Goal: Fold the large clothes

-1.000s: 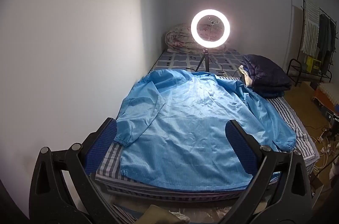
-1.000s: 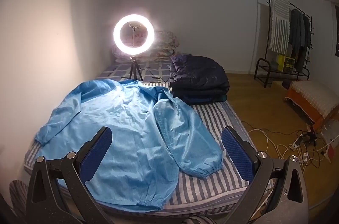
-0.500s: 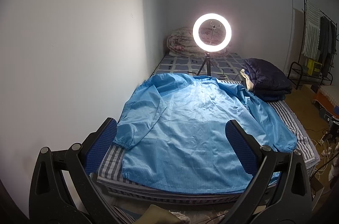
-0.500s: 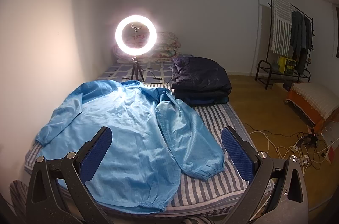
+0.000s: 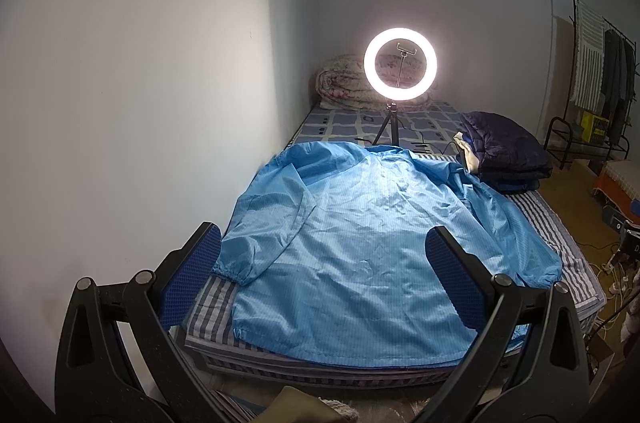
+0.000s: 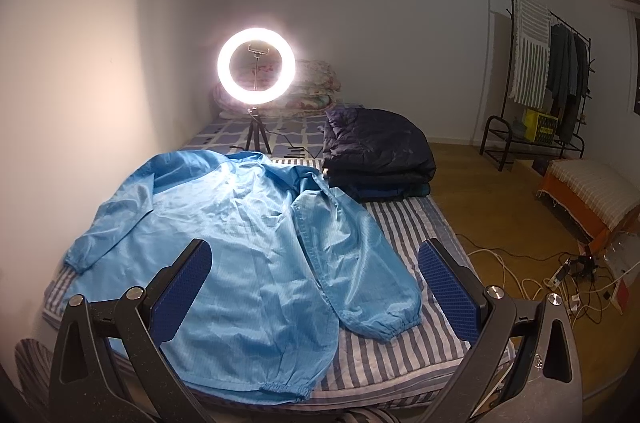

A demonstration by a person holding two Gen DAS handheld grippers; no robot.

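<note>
While both grippers (image 5: 320, 283) (image 6: 314, 287) stay spread, empty, blue coat (image 5: 360, 247) unmoved.

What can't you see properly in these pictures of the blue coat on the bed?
- Blue coat: its near hem in the left wrist view is partly covered by the left gripper, jaws open.
- Coat's left side, right wrist view: partly behind the right gripper.
- Quilt: washed out by ring light glare.
- Yellow box on the rack: too small to identify.
</note>
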